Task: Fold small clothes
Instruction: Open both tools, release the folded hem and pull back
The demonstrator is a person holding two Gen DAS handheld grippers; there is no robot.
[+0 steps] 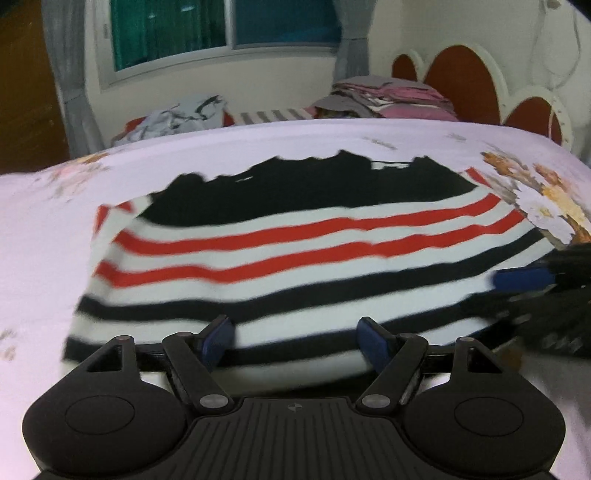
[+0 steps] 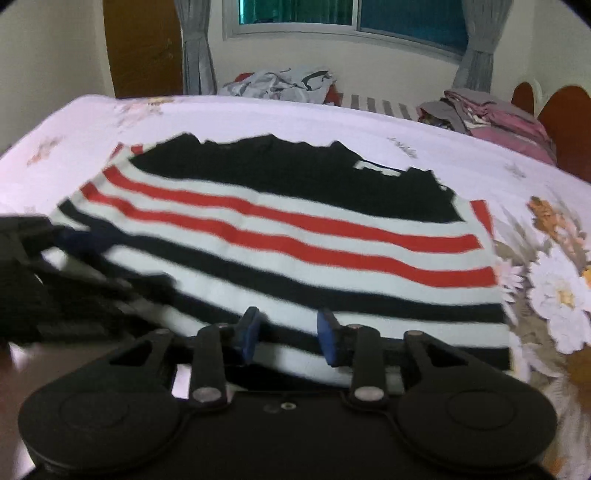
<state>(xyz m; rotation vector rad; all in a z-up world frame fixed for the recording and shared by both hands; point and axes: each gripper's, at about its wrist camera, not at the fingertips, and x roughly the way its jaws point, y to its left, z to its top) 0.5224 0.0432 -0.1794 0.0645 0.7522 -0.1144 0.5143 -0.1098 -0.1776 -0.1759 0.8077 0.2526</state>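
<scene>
Striped shirt (image 1: 280, 258) is spread flat on the bed (image 1: 44, 221), light and floppy knit, so it's best pinched at the near hem corners. Left tongs (image 1: 295, 341) and right tongs (image 2: 289, 338) are held apart at that hem, nothing gripped.

1. We find no readable text, number or brand in either view.
2. The left gripper (image 1: 299, 341) body bears a small round emblem, too small for us to identify.

Home bedroom: floral bedsheet (image 2: 480, 162), red headboard (image 1: 461, 81), curtained window (image 2: 351, 14), clothes pile (image 1: 388, 96).
</scene>
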